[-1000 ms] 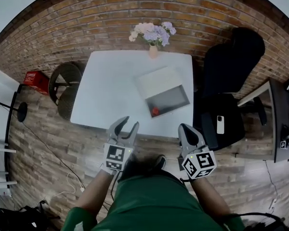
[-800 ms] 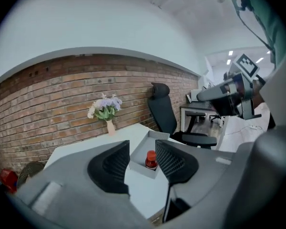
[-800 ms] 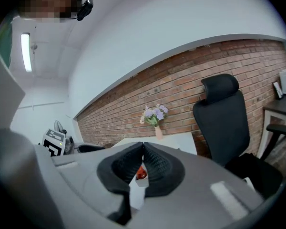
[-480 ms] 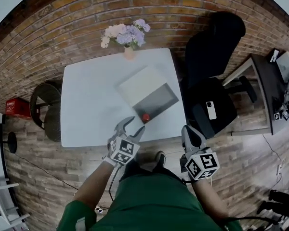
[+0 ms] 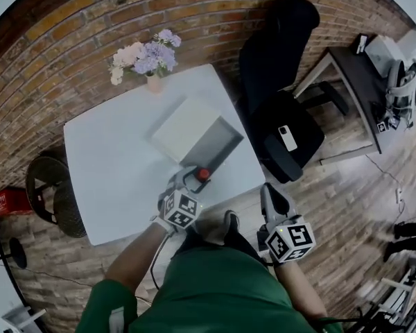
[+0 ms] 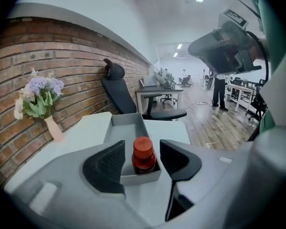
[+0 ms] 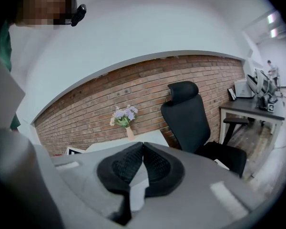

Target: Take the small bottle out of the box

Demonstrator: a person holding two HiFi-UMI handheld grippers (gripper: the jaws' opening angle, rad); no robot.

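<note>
Left tongs (image 6: 143,149): jaws apart, gripping nothing, held low over the counter's near edge and pointed at the near end of the box.
Bottle (image 6: 143,156): small, dark red with a red cap, standing upright inside the box at its near end. In the left gripper view it shows between the two jaws with a gap on each side; whether the jaw tips reach as far as the bottle cannot be told.
Box (image 5: 218,144): grey, open-topped, lying aslant on the counter near its right edge; nothing but the bottle shows in it.
White panel (image 5: 187,127): flat, touching the box's far-left side; lid or flap, I cannot tell.
Right tongs (image 7: 143,147): jaws together at the tips, nothing between them. In the head view they sit off the counter's near-right corner, over the wooden floor, well apart from the box.
Counter (image 5: 111,165): white, set against the brick wall.
Vase (image 5: 153,83): pale pink, at the counter's far edge by the wall, holding lilac and cream flowers.
Chair (image 5: 277,82): black office chair, just right of the counter.
Phone (image 5: 287,138): lying on the chair's seat.
Person: green top, forearms reaching forward, one tongs in each hand.
</note>
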